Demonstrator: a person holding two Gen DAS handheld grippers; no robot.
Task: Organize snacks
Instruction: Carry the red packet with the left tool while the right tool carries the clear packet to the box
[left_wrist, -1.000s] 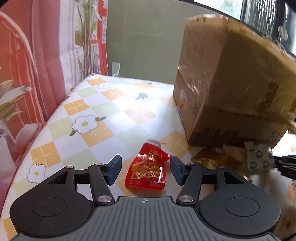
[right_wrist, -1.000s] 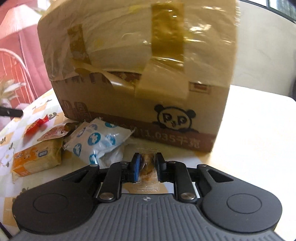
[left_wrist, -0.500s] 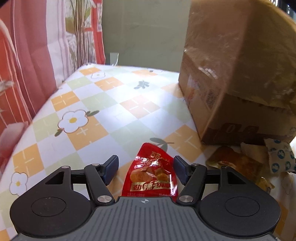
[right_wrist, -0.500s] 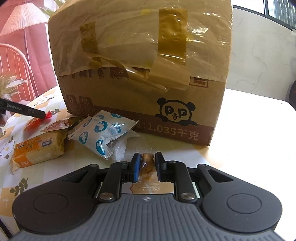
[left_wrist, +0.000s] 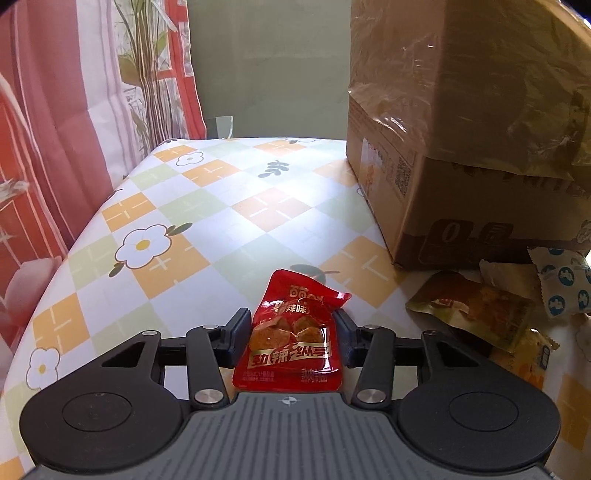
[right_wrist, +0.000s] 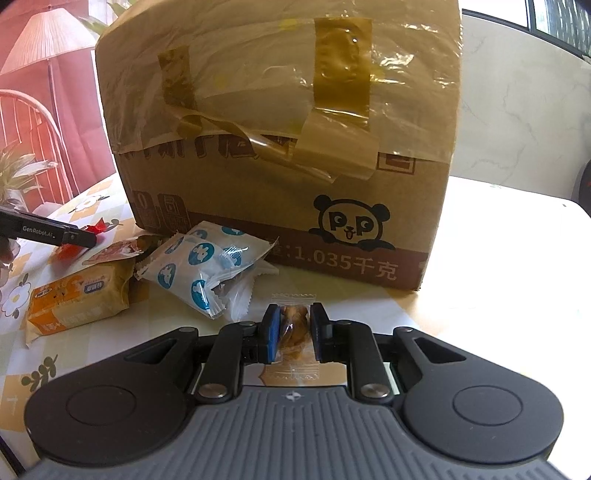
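Checked orange, green and white cloth with flower prints covers the bench (left_wrist: 236, 206), with a red-and-pink striped curtain (left_wrist: 55, 122) at its left edge. From the left wrist view, one red snack packet (left_wrist: 291, 339) is seen lying between the pads of the left claw (left_wrist: 290, 338); the jaws have just been closing, and both pads now seem to be touching the packet's sides. Gold Chinese lettering on it can be made out, but the small print is unreadable. One taped cardboard box (left_wrist: 461, 147) stands to the right, a large "0" printed low on its side. Beside its foot, one brownish packet (left_wrist: 476, 314) and one white packet with blue circles (left_wrist: 561, 284) are cut off by the frame edge.

From the right wrist view, the right claw (right_wrist: 293, 330) is seen clamped narrow on one clear-wrapped brown snack (right_wrist: 293, 326). The box front carries a panda logo (right_wrist: 351, 225) reading "P P" and "1.035千克". One orange packet (right_wrist: 77, 299) lies left, touching the white-and-blue one. "GenRobot.AI" is read on the left claw's finger at far left.
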